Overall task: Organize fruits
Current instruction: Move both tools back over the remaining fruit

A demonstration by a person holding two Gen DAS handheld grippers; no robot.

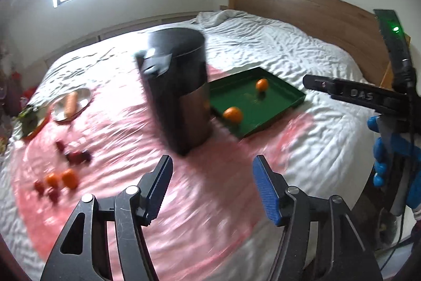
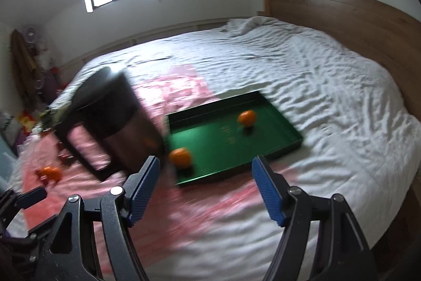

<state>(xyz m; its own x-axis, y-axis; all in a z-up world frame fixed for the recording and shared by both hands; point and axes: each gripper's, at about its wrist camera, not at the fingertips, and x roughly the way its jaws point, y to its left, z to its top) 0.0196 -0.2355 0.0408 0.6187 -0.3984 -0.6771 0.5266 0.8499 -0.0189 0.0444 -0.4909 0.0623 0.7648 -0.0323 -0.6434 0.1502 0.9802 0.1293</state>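
Observation:
A green tray (image 1: 286, 107) (image 2: 279, 141) lies on the bed and holds two oranges (image 1: 232, 114) (image 1: 262, 85), also seen in the right wrist view (image 2: 180, 157) (image 2: 246, 117). Two more oranges (image 1: 63, 178) and several small dark red fruits (image 1: 77, 156) lie on the pink cloth at the left; they show blurred in the right wrist view (image 2: 50, 173). My left gripper (image 1: 213, 188) is open and empty above the cloth. My right gripper (image 2: 206, 186) is open and empty, just short of the tray's near edge.
A tall dark cylindrical bin (image 1: 179, 88) (image 2: 115, 123) stands on the cloth left of the tray. A silver plate (image 1: 84, 96) with a carrot (image 1: 71, 103) and a leafy green (image 1: 30, 119) lie at the far left. A wooden headboard (image 1: 302, 7) is at the back.

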